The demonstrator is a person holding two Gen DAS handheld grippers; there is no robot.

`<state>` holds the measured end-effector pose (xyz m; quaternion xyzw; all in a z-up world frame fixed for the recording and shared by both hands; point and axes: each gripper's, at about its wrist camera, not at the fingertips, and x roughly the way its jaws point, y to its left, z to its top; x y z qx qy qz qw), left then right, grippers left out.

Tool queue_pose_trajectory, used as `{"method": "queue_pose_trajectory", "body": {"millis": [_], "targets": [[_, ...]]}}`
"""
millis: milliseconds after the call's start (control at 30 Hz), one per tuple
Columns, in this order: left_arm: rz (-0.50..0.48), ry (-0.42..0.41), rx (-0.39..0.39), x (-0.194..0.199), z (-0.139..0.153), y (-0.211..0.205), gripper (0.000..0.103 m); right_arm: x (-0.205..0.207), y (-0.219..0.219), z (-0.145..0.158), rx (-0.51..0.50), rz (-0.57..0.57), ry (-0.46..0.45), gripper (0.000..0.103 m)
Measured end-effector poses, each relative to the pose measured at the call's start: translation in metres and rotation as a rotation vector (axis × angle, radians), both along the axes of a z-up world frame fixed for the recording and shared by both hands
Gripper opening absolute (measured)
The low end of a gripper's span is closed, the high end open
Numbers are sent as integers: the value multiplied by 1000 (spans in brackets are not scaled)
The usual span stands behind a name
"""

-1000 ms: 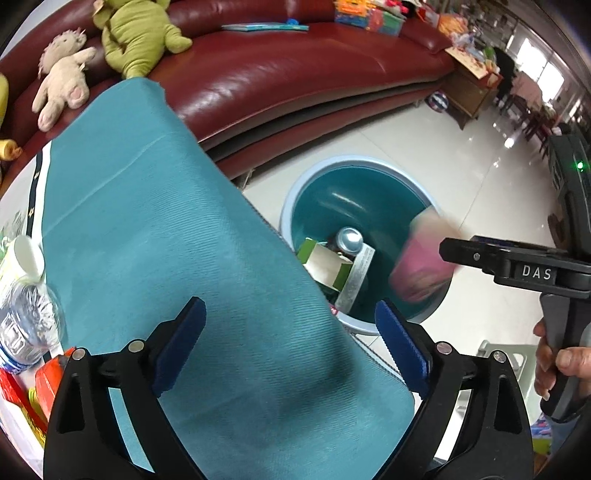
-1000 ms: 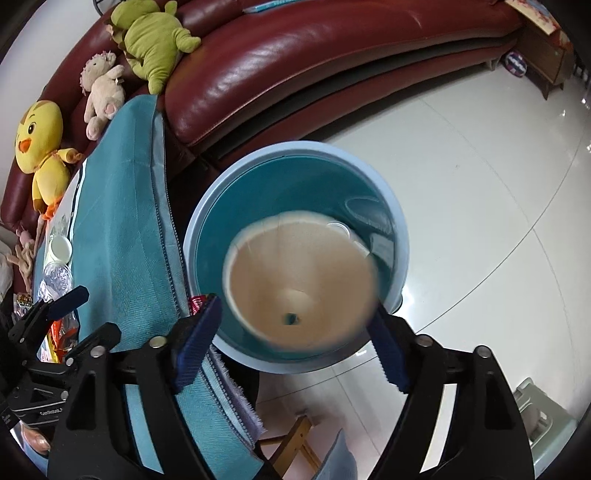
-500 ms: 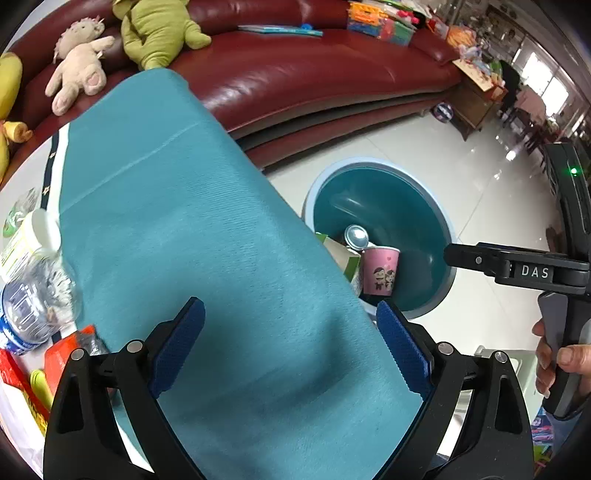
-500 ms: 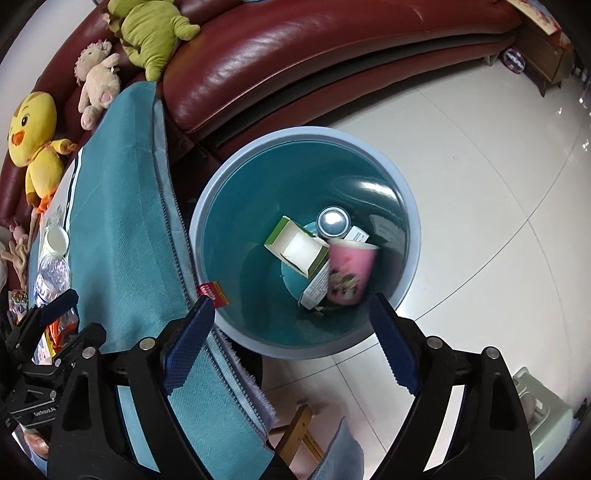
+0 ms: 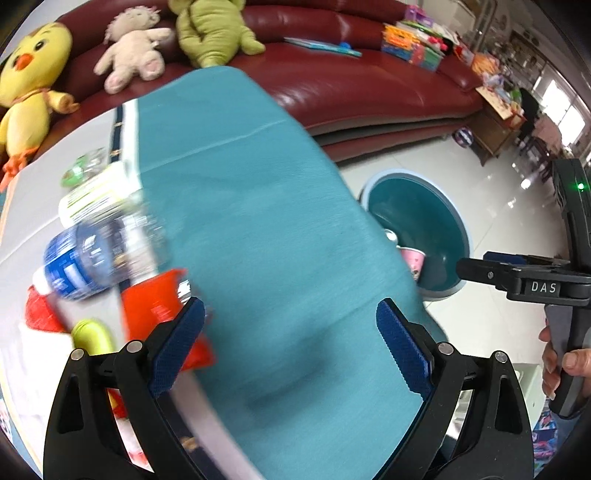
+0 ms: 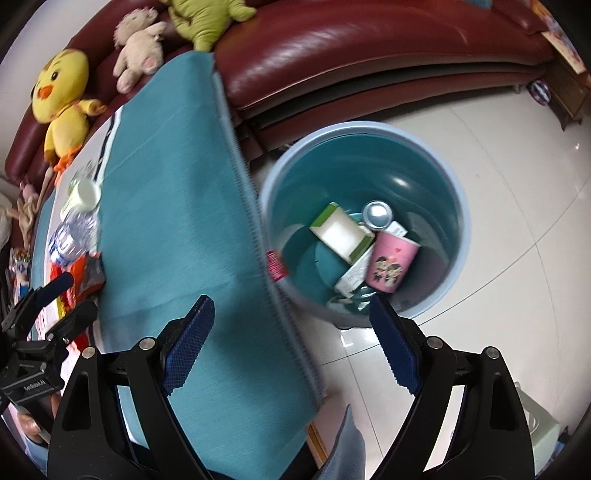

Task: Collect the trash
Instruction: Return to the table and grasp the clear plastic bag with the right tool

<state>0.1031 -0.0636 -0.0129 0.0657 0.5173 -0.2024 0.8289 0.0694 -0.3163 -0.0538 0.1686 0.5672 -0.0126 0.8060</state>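
Note:
A blue bin (image 6: 454, 192) stands on the floor beside the table; it also shows in the left wrist view (image 5: 458, 221). Inside lie a pink paper cup (image 6: 391, 262), a green-and-white carton (image 6: 340, 232) and a can (image 6: 376, 214). My right gripper (image 6: 291, 343) is open and empty above the table edge and bin. My left gripper (image 5: 290, 343) is open and empty over the teal cloth (image 5: 258, 229). On the table's left lie a clear water bottle (image 5: 92, 258), a white bottle (image 5: 96, 195) and an orange wrapper (image 5: 155, 306).
A red leather sofa (image 5: 351, 85) runs behind the table with a yellow chick toy (image 5: 29, 81), a beige plush (image 5: 133, 59) and a green plush (image 5: 210, 29). Glossy tiled floor (image 6: 517, 147) surrounds the bin. The right gripper appears in the left wrist view (image 5: 480, 267).
The pink cup left my right gripper and fell into the bin. Both grippers have swung left toward the table, bringing the bottles and wrapper closer in view.

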Motion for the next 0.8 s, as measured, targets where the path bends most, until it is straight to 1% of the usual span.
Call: {"method": "queue_pose_trajectory", "body": {"millis": [267,400,500,567,700,800], "targets": [[77,-56,-10,-24,24,66,94,-12,60,11,-13,99,-14,82],[126,-89,-10,-36,32,103,97,-15,91,14,-27,156,-13,82],[157,-99,-2,-43,33,129,98,-17,116,17,-44,209,-13,82],[183,-106,2,-50,32,153,98,-18,133,21,-56,246,-17,82],[244,-105,-1,-60,29,197,98,-16,179,35,-93,361,-40,82],[304,-89,-9,-67,20,232,98,-13,216,43,-114,448,-56,82]]}}
